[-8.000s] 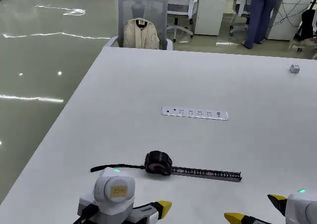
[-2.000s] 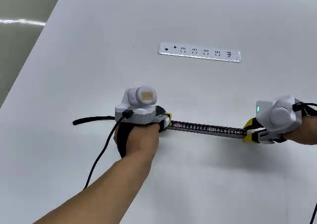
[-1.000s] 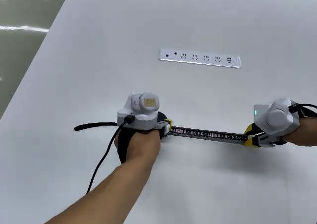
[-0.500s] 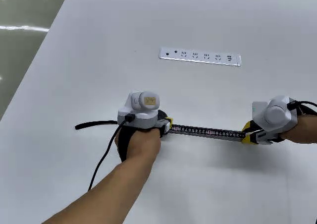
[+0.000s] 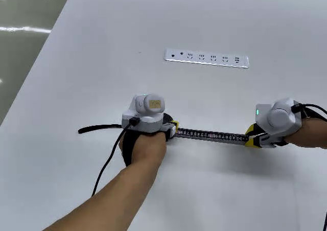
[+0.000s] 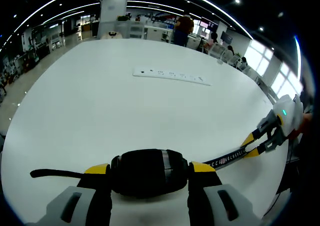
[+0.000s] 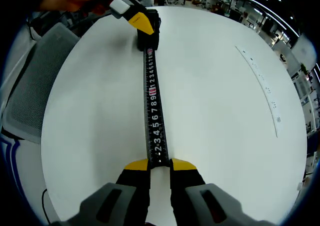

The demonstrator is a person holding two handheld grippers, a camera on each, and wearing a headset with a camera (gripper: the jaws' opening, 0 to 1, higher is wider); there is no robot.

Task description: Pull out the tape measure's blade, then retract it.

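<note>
Mid-frame in the head view, the left claw point(image 5: 170, 130) grips the tape measure point(image 6: 149, 170) and the right claw point(image 7: 160, 163) pinches the tip of its blade point(image 7: 152, 111), which lies flat between them. White surface point(image 5: 214, 16) spreads around, its edge slanting through the upper left; a power strip point(image 5: 206, 58) lies well above.

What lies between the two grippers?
The tape measure's blade, pulled out along the table from the case in the left gripper to the right gripper; clearest in the head view.
</note>
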